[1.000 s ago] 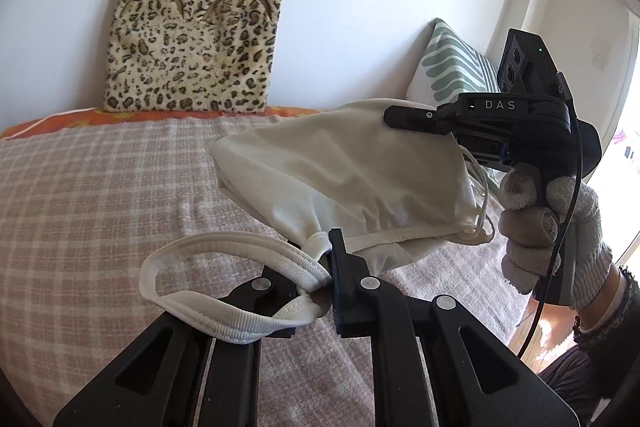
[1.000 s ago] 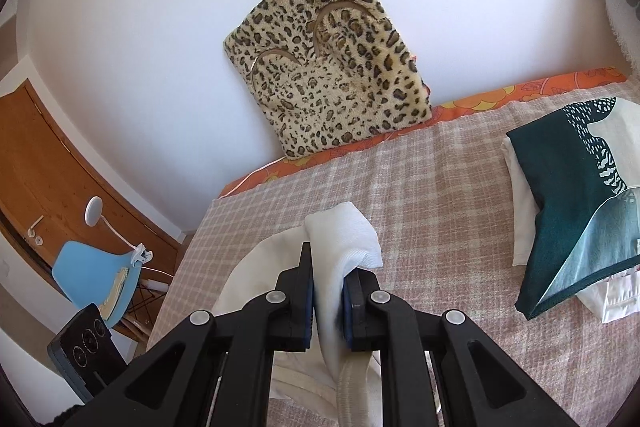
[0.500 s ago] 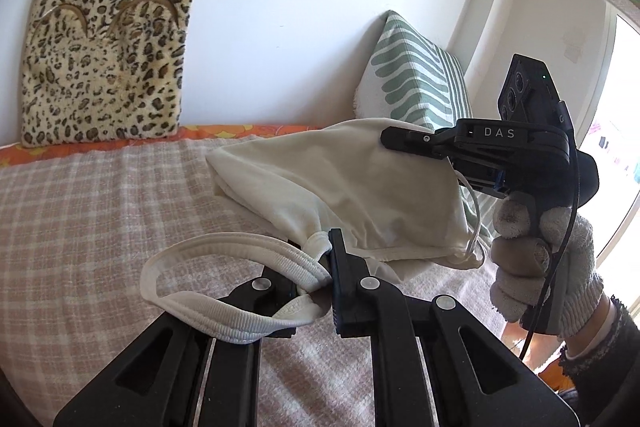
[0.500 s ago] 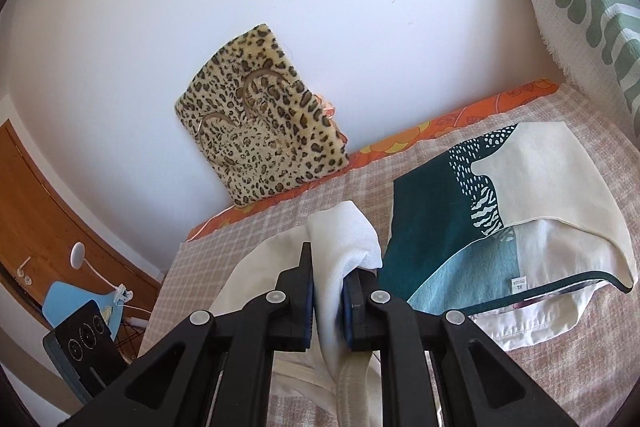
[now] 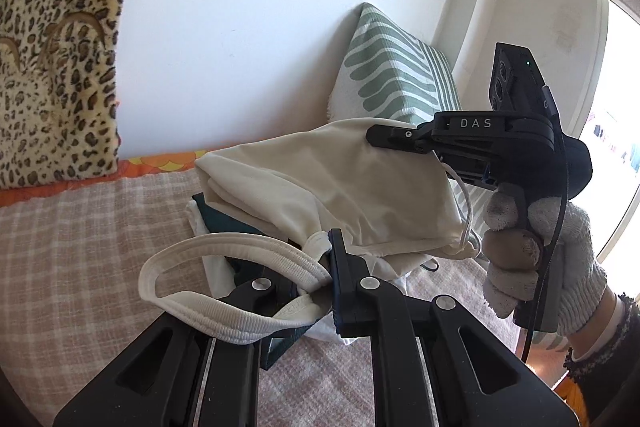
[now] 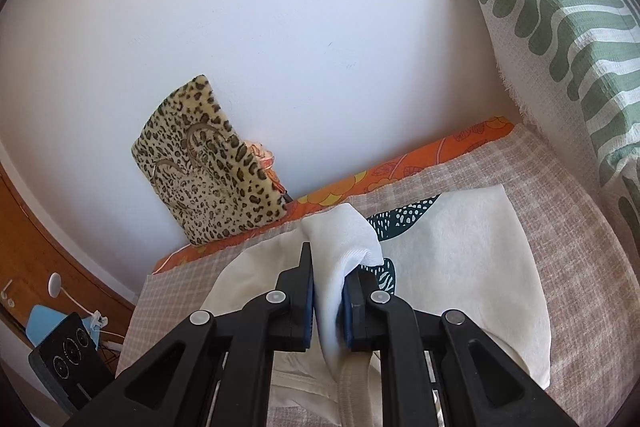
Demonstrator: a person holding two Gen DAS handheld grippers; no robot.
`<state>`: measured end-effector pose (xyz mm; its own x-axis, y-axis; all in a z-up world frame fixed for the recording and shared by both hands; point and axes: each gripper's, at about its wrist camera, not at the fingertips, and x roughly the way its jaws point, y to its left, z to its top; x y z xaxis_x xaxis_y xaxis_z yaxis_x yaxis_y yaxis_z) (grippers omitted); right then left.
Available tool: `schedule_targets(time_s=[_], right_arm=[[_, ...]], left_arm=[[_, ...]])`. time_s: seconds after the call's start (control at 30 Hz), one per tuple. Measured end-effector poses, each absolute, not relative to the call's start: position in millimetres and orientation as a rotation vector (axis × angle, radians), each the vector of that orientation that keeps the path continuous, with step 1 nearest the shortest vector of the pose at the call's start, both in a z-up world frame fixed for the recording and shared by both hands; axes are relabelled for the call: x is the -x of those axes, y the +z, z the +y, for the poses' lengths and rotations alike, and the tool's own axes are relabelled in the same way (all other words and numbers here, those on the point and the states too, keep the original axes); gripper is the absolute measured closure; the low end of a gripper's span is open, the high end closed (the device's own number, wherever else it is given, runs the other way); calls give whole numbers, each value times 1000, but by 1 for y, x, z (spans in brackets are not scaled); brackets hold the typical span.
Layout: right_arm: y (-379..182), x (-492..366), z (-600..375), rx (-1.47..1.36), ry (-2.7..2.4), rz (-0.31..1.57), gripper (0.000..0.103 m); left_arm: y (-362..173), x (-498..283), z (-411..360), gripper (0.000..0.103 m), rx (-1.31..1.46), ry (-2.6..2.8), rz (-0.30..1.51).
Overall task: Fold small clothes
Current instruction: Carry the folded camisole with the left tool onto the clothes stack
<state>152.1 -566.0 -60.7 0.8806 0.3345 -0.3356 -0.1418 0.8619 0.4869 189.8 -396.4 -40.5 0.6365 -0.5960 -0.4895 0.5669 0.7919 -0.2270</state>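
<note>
You've got the cream soft-fabric garment with a ribbed white elastic waistband point(image 5: 332, 187) off the bed, stretched between two pinched points: waistband end bunched low, far edge higher. Body sags in loose folds, waistband loop point(image 5: 224, 291) hanging free. Below it lies a folded stack: teal-and-white patterned cloth point(image 6: 404, 223) with a cream piece point(image 6: 472, 267) on top.

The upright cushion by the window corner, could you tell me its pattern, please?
Wavy green stripes on white cushion; right wrist view.

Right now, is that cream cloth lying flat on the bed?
No, the cream cloth hangs in the air above the bed, pinched at one end by the left claw and at the other by the right claw.
</note>
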Motion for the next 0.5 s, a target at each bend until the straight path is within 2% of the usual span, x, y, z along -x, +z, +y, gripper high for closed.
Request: schedule_targets(time_s=[0.5], right_arm=[[-87,-236,-597,-379,175,530,94]], left_arm=[[-88,-240,-421,93,56,-636,695]])
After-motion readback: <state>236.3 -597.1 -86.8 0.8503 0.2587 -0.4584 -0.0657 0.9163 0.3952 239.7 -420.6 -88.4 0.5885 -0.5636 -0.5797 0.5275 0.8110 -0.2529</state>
